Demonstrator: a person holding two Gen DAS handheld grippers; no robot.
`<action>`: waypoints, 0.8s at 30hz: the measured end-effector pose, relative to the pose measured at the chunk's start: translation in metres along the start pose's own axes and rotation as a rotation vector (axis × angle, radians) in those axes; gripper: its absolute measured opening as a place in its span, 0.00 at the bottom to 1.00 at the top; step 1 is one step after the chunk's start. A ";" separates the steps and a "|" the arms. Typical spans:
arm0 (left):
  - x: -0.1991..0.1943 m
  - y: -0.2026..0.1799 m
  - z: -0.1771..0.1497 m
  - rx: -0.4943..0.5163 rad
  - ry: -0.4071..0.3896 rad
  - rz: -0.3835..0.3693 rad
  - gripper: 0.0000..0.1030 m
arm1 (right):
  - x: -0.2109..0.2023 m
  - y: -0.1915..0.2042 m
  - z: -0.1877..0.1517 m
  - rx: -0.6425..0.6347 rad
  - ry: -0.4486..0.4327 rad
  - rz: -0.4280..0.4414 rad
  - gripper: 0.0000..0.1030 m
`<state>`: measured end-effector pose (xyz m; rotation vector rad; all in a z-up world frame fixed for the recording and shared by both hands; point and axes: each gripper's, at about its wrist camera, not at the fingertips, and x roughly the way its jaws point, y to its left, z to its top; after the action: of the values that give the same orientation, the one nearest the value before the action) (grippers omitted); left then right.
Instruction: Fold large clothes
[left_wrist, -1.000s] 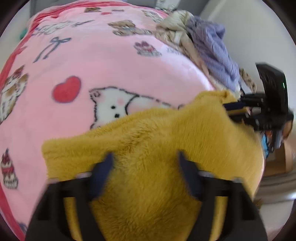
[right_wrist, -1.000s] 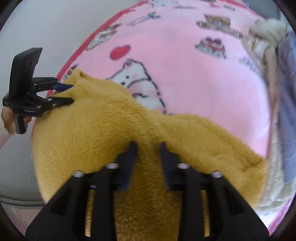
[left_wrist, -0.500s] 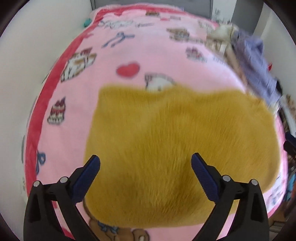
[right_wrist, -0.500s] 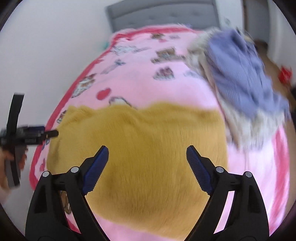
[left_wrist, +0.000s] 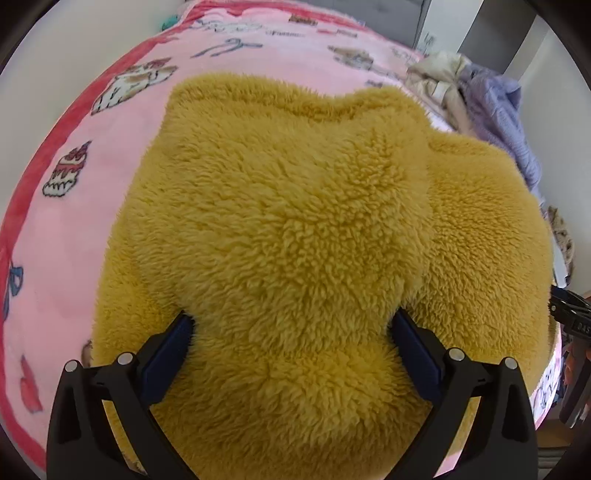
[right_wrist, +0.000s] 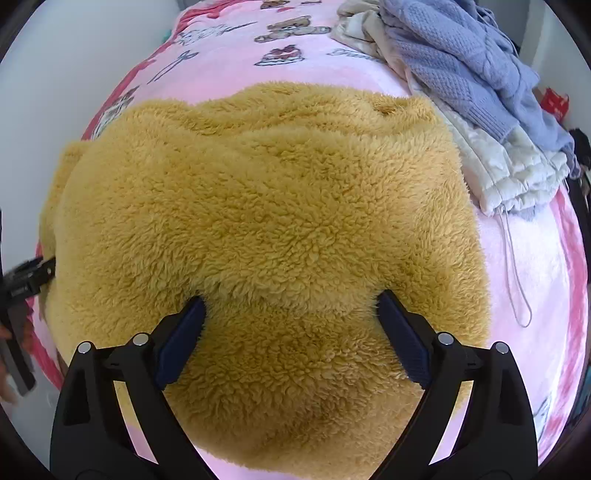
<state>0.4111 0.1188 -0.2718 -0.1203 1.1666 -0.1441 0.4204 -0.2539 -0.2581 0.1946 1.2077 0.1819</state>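
You have come down closer to the yellow fleece (left_wrist: 288, 236) than half a second ago. Your left gripper (left_wrist: 290, 328) and right gripper (right_wrist: 291, 317) both stand wide apart, pads pressed into the fuzzy fleece on the pink blanket (right_wrist: 221, 62).

the mustard fleece garment (right_wrist: 266, 206) fills the middle of the pink blanket (right_wrist: 229, 62). from it, bare blanket lies open at 12 and 10 o'clock. at 2 o'clock a heap of lavender knit (right_wrist: 454, 55) and cream clothes (right_wrist: 517, 173) blocks passage.

Black left gripper (left_wrist: 291, 332), navy pads, silver screws, perhaps plastic.
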 end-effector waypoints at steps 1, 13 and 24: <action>-0.006 0.000 -0.001 0.010 -0.016 -0.010 0.96 | -0.004 0.001 0.001 0.004 -0.003 0.008 0.87; -0.029 0.133 0.005 -0.168 0.048 -0.452 0.95 | -0.102 0.038 0.013 0.027 -0.166 0.051 0.89; 0.085 0.155 0.000 -0.289 0.302 -0.913 0.95 | -0.095 0.086 0.011 -0.032 -0.097 0.022 0.89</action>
<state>0.4514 0.2565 -0.3750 -0.9125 1.3542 -0.8189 0.3950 -0.1942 -0.1469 0.1864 1.1062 0.2087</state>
